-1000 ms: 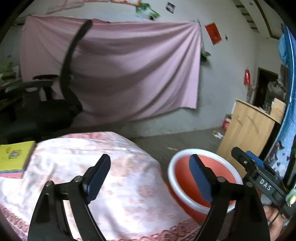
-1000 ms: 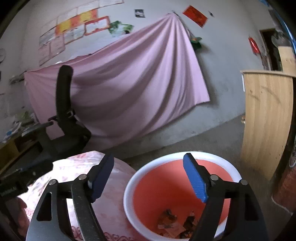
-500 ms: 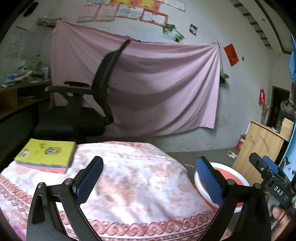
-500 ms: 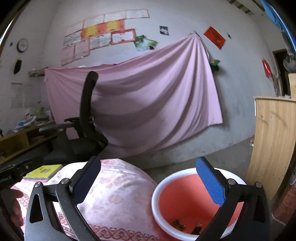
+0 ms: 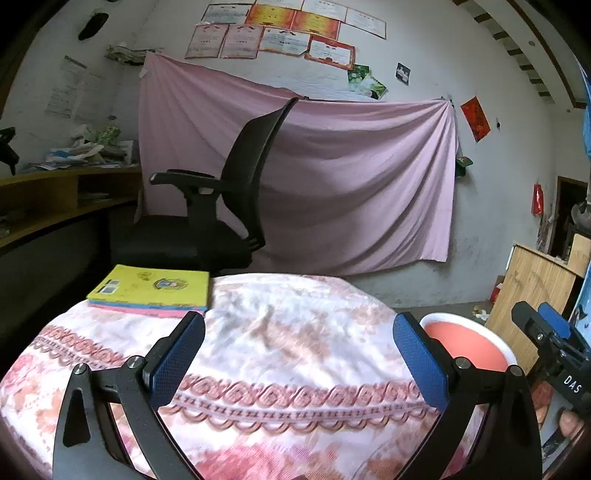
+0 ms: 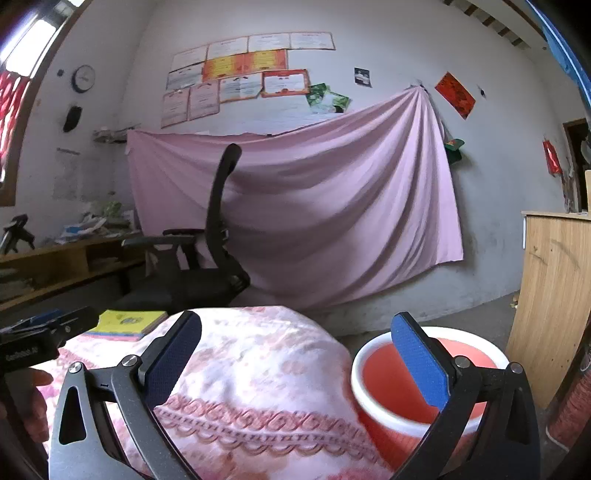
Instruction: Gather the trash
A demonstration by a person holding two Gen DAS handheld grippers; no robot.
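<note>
Both views have swung leftward since the earlier frames, so the red basin (image 6: 417,373) that filled the lower middle now sits at the right edge and the table fills the foreground; the jaws of both grippers widened during that second and now stand spread wide with nothing between them; the left gripper (image 5: 299,354) hangs over the floral pink-and-white tablecloth (image 5: 295,347), and the right gripper (image 6: 295,354) straddles the cloth's right edge and the basin; the basin, white-rimmed, stands low beside the table on its right, and whatever trash lies in it cannot be seen from these angles; at the table's far left corner lies a yellow book (image 5: 155,288) on a thin stack of pink and blue sheets; beyond the table stands a black office chair (image 5: 225,206), and behind it a pink sheet (image 5: 351,177) hangs across a grey wall; certificates (image 5: 291,29) are pinned above the sheet, and a round clock (image 6: 83,78) hangs further left; a cluttered wooden desk (image 5: 55,199) runs along the left wall; a light wooden cabinet (image 6: 554,288) stands at the right, near the basin; small scraps lie on the grey floor by the cabinet.
</note>
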